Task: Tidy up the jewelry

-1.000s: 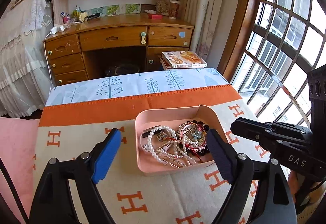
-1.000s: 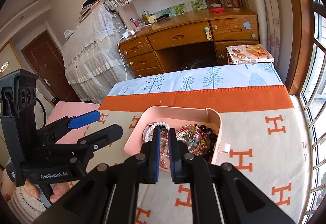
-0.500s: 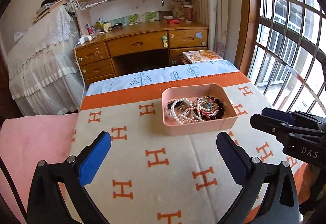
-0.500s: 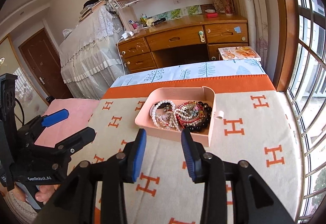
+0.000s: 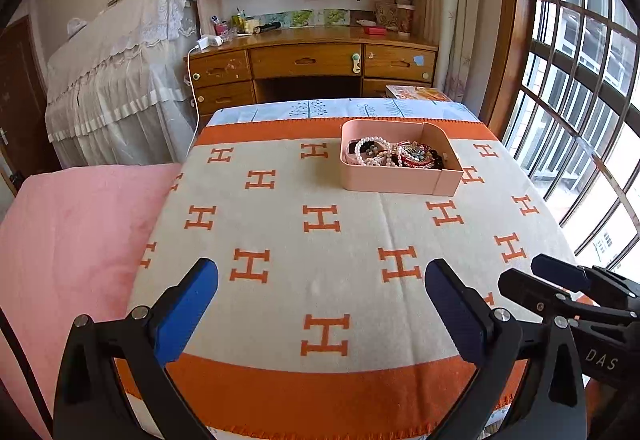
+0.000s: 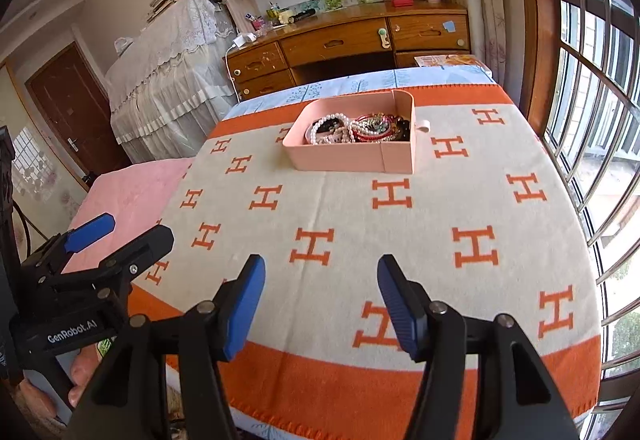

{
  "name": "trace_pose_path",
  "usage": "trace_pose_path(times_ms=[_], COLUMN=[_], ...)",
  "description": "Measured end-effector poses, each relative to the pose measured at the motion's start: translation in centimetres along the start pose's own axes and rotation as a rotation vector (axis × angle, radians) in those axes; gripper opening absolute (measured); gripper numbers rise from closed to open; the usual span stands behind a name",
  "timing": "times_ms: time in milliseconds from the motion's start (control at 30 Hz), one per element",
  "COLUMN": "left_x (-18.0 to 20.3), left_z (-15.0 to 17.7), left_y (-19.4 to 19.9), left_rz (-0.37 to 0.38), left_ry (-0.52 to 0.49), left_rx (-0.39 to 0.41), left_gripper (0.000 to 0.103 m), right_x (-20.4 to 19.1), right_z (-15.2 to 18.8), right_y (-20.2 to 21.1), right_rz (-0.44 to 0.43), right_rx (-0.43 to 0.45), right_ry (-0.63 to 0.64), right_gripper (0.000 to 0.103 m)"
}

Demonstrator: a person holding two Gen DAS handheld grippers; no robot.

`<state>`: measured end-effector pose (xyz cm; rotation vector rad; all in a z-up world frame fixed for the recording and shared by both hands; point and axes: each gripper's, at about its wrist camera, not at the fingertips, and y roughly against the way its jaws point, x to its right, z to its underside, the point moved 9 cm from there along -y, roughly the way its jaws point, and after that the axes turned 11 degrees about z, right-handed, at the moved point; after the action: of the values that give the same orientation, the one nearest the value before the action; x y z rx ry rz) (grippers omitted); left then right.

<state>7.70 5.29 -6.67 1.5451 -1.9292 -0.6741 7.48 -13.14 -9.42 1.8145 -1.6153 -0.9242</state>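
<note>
A pink tray stands on the far half of the blanket-covered table and holds a pile of jewelry: white pearl strands, red and dark bead bracelets. It also shows in the right wrist view with the jewelry inside. My left gripper is open and empty, well back from the tray above the table's near part. My right gripper is open and empty, also near the front edge. Each gripper shows at the edge of the other's view.
The table wears a beige blanket with orange H marks and orange borders. A pink cushion lies to the left. A barred window is on the right. A wooden desk and a lace-draped piece of furniture stand behind.
Both grippers have pulled back from the tray toward the table's near edge. The right gripper was shut over the tray and has opened. The left stayed open.
</note>
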Motion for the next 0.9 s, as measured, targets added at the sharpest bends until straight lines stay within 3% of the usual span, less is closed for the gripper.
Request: trace_pose_path(times_ms=[367, 900], left_x=[0.7, 0.9], left_z=[0.6, 0.8], left_y=[2.0, 2.6], left_rz=[-0.029, -0.053], left_ry=[0.011, 0.02], left_rx=[0.055, 0.075], left_gripper=[0.102, 0.102], right_x=[-0.8, -1.3], right_z=[0.2, 0.2], right_y=[3.0, 4.0], right_rz=[0.041, 0.052], right_rx=[0.108, 0.16], right_ry=[0.031, 0.032], right_gripper=[0.066, 0.066])
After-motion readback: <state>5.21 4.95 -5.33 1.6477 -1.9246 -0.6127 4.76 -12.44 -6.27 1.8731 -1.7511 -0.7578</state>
